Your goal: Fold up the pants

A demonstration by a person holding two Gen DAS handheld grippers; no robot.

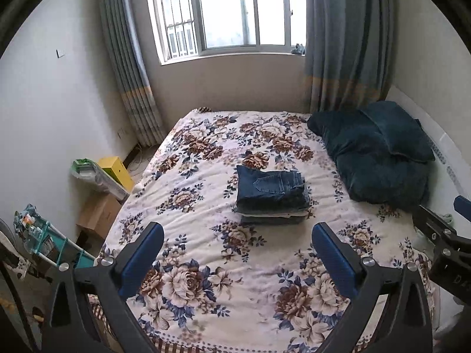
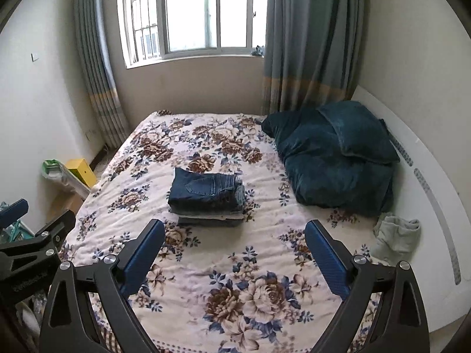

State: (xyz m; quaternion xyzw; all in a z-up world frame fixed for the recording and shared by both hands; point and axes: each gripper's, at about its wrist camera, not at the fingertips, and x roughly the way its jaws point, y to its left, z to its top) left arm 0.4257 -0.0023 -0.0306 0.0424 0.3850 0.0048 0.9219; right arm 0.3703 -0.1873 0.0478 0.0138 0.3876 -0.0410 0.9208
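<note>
A folded pair of dark blue jeans point(image 1: 271, 188) lies on top of a small stack of folded clothes in the middle of the flowered bed point(image 1: 206, 253); the jeans also show in the right wrist view point(image 2: 207, 189). My left gripper point(image 1: 238, 231) is open and empty, held above the near part of the bed, short of the stack. My right gripper point(image 2: 234, 228) is open and empty, likewise short of the stack. The right gripper shows at the right edge of the left wrist view point(image 1: 441, 235). The left gripper shows at the left edge of the right wrist view point(image 2: 32, 235).
A dark teal pillow and bundled blanket point(image 2: 338, 153) lie at the bed's right, against a white headboard point(image 2: 426, 176). A grey cloth point(image 2: 397, 232) lies by the headboard. Boxes point(image 1: 100, 214), a yellow box point(image 1: 116, 170) and a teal rack point(image 1: 44, 235) stand left of the bed.
</note>
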